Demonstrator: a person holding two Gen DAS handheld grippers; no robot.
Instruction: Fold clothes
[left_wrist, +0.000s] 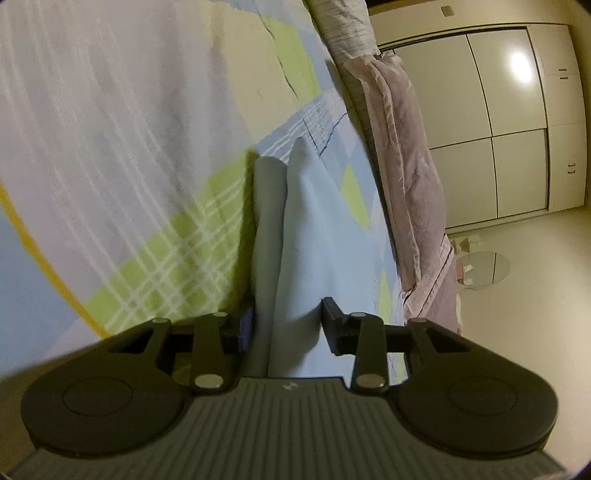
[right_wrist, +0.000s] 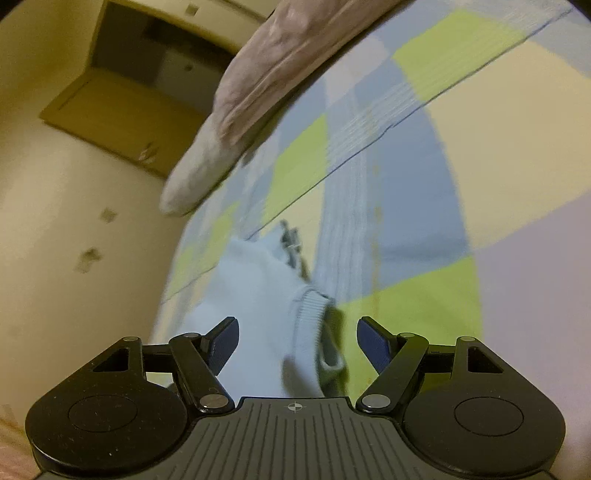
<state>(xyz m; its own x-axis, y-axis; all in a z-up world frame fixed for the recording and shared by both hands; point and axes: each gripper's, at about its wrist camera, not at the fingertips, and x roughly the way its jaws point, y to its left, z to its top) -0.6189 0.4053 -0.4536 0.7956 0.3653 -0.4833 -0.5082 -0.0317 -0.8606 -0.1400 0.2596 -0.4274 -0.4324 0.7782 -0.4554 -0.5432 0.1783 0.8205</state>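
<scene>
Hanging in soft folds over the patchwork bedsheet (left_wrist: 155, 155), the pale blue garment (left_wrist: 306, 236) with ribbed cuff (right_wrist: 314, 302) is pinched by the left claw (left_wrist: 288, 328); the right claw (right_wrist: 297, 343) gapes around it.

Checked bedsheet (left_wrist: 155, 155), pink blanket (left_wrist: 402, 155) along its edge (rumpled), wardrobe (left_wrist: 491, 122) beyond.

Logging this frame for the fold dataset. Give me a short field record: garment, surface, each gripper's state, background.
garment: light blue garment, ribbed cuff visible in right view
surface: patchwork bedsheet, blue, green, cream, lilac
left gripper: shut on the garment, cloth bunched between the fingers
right gripper: jaws open, garment lies between them, not pinched
other cloth: pink blanket along bed edge
background: wardrobe doors
</scene>
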